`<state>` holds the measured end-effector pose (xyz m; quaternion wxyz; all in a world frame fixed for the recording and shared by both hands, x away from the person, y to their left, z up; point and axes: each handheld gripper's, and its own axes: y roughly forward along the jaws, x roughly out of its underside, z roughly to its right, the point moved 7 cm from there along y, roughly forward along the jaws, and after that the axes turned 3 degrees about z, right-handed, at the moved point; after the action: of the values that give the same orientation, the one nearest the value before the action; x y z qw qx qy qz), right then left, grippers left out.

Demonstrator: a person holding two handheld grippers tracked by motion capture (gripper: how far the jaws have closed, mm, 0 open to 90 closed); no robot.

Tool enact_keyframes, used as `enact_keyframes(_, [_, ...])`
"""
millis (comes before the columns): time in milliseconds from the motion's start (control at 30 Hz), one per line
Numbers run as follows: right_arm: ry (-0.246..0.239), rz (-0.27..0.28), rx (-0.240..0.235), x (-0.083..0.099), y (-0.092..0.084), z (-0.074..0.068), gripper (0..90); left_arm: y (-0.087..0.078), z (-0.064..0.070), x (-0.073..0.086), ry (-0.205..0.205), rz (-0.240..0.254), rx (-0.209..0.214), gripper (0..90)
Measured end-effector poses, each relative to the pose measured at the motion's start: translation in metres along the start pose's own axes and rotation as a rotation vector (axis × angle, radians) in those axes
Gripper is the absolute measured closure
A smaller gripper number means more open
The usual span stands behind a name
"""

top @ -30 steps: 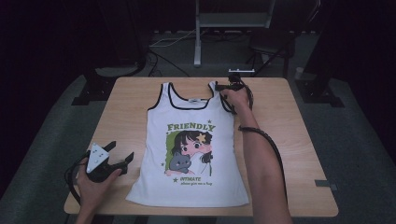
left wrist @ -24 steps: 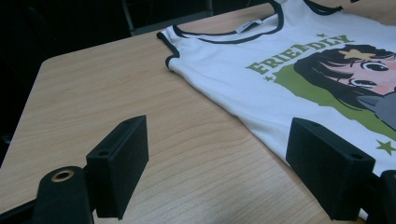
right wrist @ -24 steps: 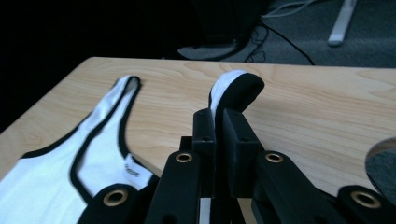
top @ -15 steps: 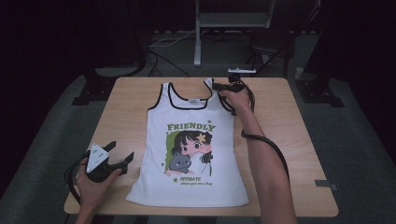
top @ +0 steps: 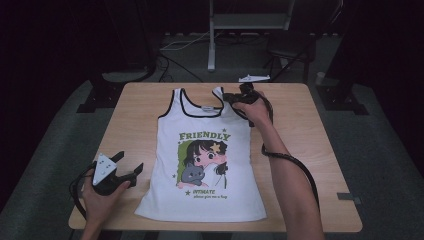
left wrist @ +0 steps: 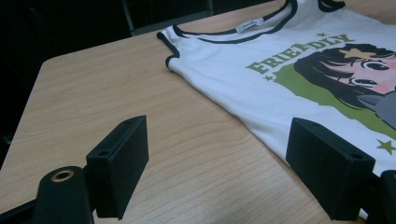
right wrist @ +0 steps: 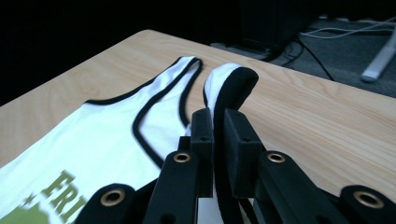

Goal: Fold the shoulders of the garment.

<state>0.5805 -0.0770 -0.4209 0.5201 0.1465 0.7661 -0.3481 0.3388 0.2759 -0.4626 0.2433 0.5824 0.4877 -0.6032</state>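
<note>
The right claw [right wrist: 218, 135] is pinching the far shoulder strap [right wrist: 229, 86] of a limp, light tank top [top: 202, 155] lying flat on the surface [top: 310, 150]; the left claw [left wrist: 224, 163] is waiting wide open, empty, beside the hem.

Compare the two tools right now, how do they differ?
The left tool has its jaws wide apart with nothing between them, while the right tool is shut on the strap of the tank top. The left tool sits at the table's near edge beside the top's hem; the right tool is at the far end by the neckline. Both have black jaws and are hand-held.
</note>
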Motion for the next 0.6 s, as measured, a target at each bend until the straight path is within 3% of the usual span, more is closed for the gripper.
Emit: enact_keyframes(600, [-0.126, -0.086, -0.128, 0.022, -0.019, -0.026, 79.2, 0.000, 0.000, 0.000, 0.003, -0.002, -0.002, 21.0])
